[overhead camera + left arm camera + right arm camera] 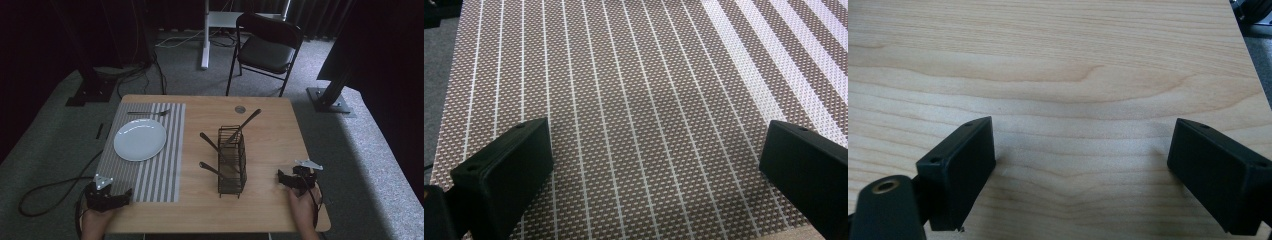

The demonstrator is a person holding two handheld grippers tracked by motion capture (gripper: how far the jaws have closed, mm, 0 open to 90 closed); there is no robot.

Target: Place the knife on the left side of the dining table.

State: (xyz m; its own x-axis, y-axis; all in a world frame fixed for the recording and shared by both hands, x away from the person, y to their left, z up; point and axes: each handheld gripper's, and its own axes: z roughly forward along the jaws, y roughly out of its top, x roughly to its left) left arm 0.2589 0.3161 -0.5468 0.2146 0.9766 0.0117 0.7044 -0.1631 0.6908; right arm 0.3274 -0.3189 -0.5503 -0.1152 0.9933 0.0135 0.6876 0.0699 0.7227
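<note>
At the near edge of the wooden bench (280, 125), two hands each hold a pair of tongs. On the near left corner, the left tongs (122, 196) rest over the near end of a striped placemat (165, 170), their jaws spread wide with nothing between them; the left gripper view looks down on the mat's brown weave and white lines (634, 100) between the two black jaws. On the near right, the right tongs (281, 179) sit over bare wood, jaws likewise spread and empty, and the right gripper view shows plain wood grain (1073, 75) between them.

Between the two hands and a little farther back stands a dark wire cutlery basket (232, 162), upright, well apart from both tongs. Three dark-handled utensils (210, 141) lean out of it, two to the left and one up to the right. Left of the basket, on the placemat, lies a white plate (140, 139). Beyond the plate, at the mat's far end, lies a fork (149, 113) crosswise. Past the bench, a black folding chair (267, 50) stands on grey carpet.
</note>
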